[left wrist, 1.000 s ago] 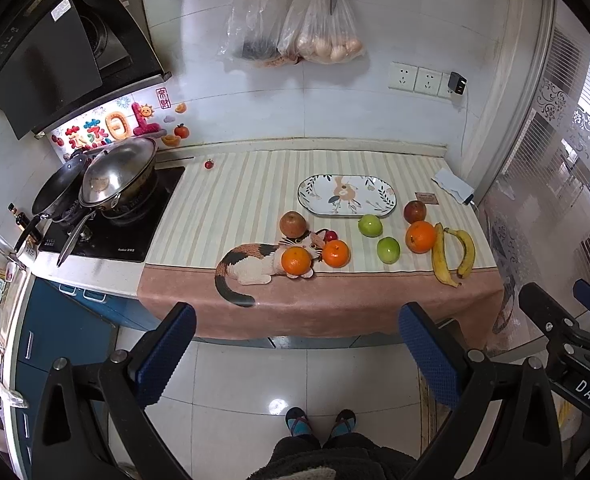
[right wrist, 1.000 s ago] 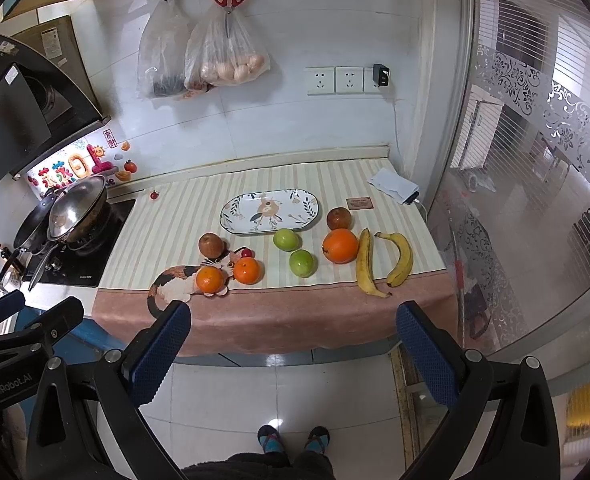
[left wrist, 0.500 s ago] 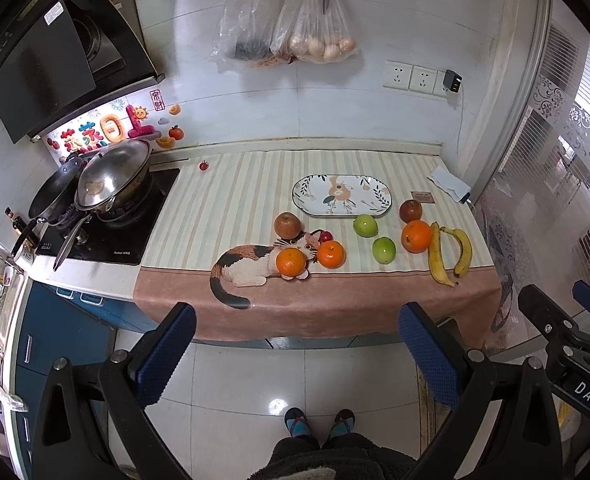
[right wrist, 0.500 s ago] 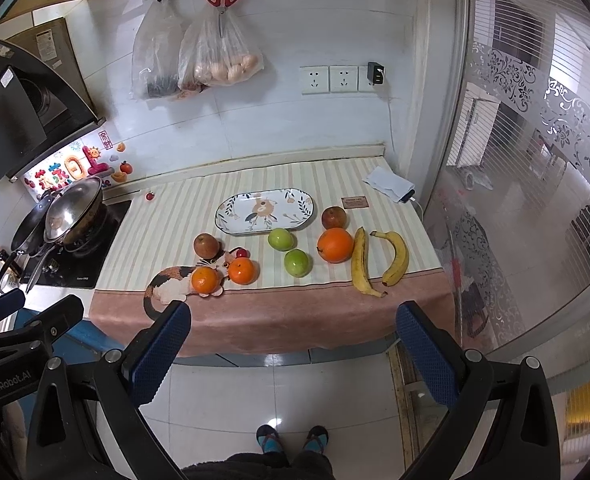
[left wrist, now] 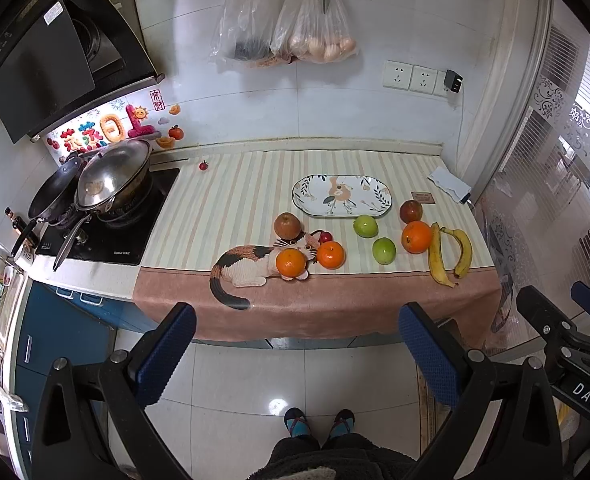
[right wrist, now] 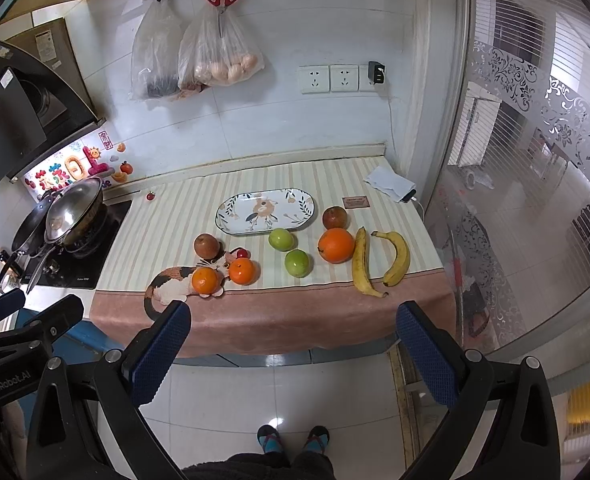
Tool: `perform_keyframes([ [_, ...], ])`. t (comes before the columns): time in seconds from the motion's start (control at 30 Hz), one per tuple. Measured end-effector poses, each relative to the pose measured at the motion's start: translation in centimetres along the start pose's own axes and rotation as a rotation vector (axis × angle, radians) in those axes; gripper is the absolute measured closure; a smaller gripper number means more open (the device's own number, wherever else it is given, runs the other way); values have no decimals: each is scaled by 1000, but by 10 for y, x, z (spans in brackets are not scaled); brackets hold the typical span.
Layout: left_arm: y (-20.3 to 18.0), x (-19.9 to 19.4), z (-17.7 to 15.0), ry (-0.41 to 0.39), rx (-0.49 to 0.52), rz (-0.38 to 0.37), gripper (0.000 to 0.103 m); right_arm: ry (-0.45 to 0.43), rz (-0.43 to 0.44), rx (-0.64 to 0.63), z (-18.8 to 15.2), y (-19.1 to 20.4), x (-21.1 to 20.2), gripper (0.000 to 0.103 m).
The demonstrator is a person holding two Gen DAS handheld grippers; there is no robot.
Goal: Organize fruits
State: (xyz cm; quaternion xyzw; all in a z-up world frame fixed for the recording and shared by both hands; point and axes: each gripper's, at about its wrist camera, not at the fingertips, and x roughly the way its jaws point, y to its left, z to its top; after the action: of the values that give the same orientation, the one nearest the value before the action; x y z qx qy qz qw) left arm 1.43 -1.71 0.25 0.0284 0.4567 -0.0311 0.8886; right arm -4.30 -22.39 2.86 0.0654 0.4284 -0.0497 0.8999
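Fruit lies on a striped cloth on the counter: two small oranges [left wrist: 291,263] [left wrist: 330,255], a large orange [left wrist: 416,237], two green apples [left wrist: 365,226] [left wrist: 384,250], two reddish-brown fruits [left wrist: 287,225] [left wrist: 411,211] and two bananas [left wrist: 437,256] [left wrist: 462,252]. An empty oval patterned plate [left wrist: 341,195] sits behind them; it also shows in the right wrist view [right wrist: 265,210]. My left gripper [left wrist: 297,350] and right gripper [right wrist: 293,350] are both open and empty, held over the floor well short of the counter.
A stove with a lidded wok [left wrist: 113,176] and a pan stands at the left. Plastic bags [left wrist: 287,28] and scissors hang on the wall. A phone with white cloth [left wrist: 449,188] lies at the back right. A glass door [right wrist: 535,200] is on the right.
Both views have shifted slightly: the counter and fruit sit a little lower and closer than before. Both grippers stay open.
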Motion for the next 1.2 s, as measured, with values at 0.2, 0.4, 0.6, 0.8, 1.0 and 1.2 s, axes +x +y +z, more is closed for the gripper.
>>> perform_keyframes([
  [0.2,0,0,0,1,0,0,0,2,0,1,0,0,0,0],
  [0.4,0,0,0,-1,0,0,0,1,-1,4,1,2,1,0],
  [0.6,-1,0,3,1,1,-1,0,1,2,4,2,2,1,0],
  [0.8,-2,1,8,-2,5,1,0,2,6,6,5,6,2,0],
  [1.0,1,2,14,-5,3,0,0,1,5,6,6,7,2,0],
  [1.2,6,0,13,-11,-1,-6,0,-1,4,7,7,10,3,0],
])
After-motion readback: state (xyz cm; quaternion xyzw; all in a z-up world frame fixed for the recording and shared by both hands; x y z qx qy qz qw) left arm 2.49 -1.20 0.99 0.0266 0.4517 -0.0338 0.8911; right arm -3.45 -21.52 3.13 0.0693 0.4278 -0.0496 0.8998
